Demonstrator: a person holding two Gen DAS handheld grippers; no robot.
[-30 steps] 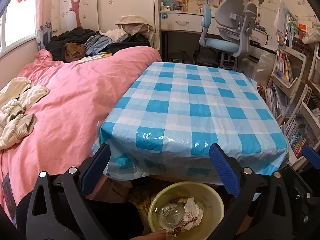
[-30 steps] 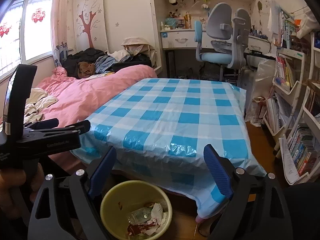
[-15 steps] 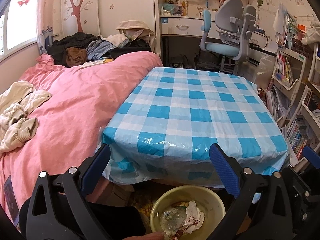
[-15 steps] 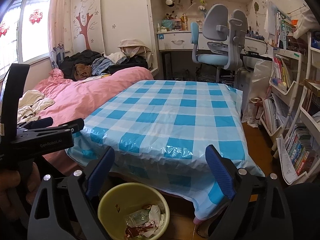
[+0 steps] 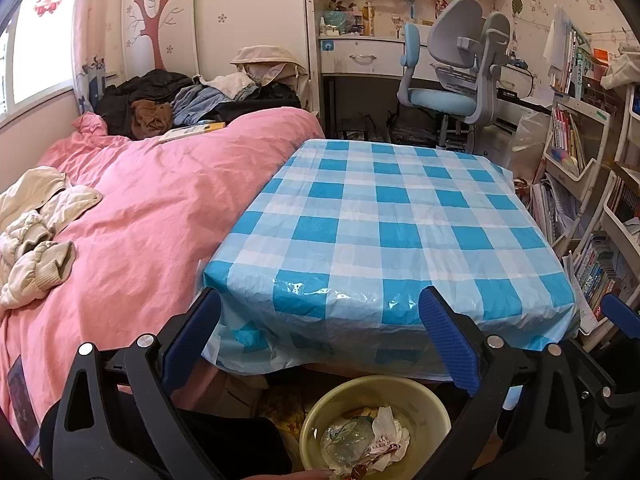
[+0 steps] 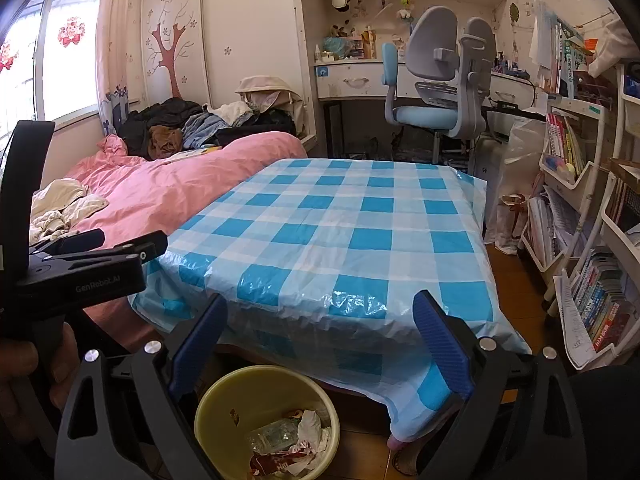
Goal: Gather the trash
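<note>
A yellow trash bin (image 5: 424, 400) stands on the floor under the table's near edge; it also shows in the right wrist view (image 6: 224, 404). Crumpled paper and plastic trash (image 5: 366, 442) lies inside it (image 6: 292, 442). My left gripper (image 5: 320, 332) is open and empty, held above the bin in front of the table. My right gripper (image 6: 320, 336) is open and empty, also above the bin. The left gripper's body (image 6: 80, 268) shows at the left of the right wrist view.
A table with a blue checked plastic cloth (image 5: 392, 220) fills the middle. A bed with a pink duvet (image 5: 152, 208) lies at the left, with clothes on it. A desk chair (image 5: 452, 76) stands behind. Bookshelves (image 5: 592, 208) line the right side.
Both grippers have lifted and tilted up slightly, so the table and room sit lower in view. Both stay open and empty.
</note>
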